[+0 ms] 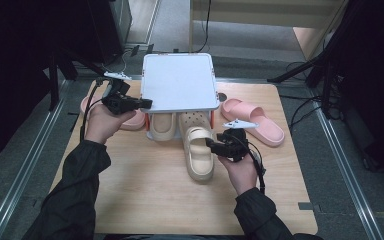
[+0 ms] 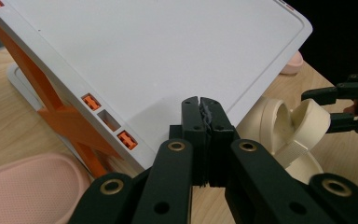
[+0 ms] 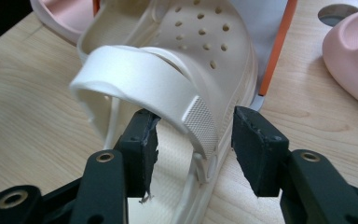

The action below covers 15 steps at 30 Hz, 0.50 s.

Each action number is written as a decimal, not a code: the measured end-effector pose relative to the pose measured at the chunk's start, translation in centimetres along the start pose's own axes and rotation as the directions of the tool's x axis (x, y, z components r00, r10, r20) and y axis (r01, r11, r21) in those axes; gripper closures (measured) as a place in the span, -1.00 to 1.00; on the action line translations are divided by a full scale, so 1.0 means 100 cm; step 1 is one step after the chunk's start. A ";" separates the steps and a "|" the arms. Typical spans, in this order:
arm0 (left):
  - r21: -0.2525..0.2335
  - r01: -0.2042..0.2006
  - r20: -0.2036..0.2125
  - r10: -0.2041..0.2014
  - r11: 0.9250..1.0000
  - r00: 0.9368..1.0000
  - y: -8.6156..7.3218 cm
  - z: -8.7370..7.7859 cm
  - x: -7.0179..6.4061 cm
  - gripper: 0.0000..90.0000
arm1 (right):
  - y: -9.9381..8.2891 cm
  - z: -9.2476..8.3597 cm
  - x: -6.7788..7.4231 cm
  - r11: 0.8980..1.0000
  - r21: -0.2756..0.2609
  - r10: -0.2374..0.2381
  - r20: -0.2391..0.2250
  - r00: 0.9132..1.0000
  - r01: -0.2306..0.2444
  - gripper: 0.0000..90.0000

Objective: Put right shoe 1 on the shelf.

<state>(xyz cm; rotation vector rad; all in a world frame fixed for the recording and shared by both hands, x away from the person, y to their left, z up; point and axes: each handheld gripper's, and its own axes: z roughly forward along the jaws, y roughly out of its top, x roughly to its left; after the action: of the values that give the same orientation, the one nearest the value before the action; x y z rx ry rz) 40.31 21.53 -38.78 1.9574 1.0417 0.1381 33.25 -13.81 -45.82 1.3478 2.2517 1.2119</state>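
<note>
Our right claw stands open around the strap of the cream clog, which lies on the surface with its toe under the white rack. Our left claw is shut and empty beside the rack. Pushing the clog in should go best straight along the rack's slot. The rack hides the toe.

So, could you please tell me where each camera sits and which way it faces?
High view: above the person's side, looking forward and down on the table; both sleeved forearms, the left gripper and the right gripper show.
Left gripper view: on the left gripper, jaws shut, facing the white rack.
Right gripper view: on the right gripper, jaws apart around the strap of the cream clog.
Shared: all three show the clog and rack.
</note>
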 end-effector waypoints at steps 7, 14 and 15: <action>-0.001 0.001 -0.001 -0.001 1.000 1.000 0.000 0.000 0.000 0.98 | 0.004 -0.011 0.002 0.999 -0.028 -0.018 -0.025 1.000 0.017 0.57; -0.002 0.000 -0.001 0.000 1.000 1.000 0.000 0.000 0.000 0.98 | 0.005 -0.003 -0.003 1.000 -0.012 -0.027 -0.038 0.999 0.026 1.00; -0.003 0.000 -0.001 0.000 1.000 1.000 0.000 0.000 0.000 0.98 | 0.006 -0.001 -0.004 1.000 -0.010 -0.026 -0.035 0.999 0.026 1.00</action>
<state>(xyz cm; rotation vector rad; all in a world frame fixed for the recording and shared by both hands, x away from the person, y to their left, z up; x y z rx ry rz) 40.27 21.54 -38.82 1.9547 1.0416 0.1401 33.76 -14.05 -45.43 1.2996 2.2776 1.2455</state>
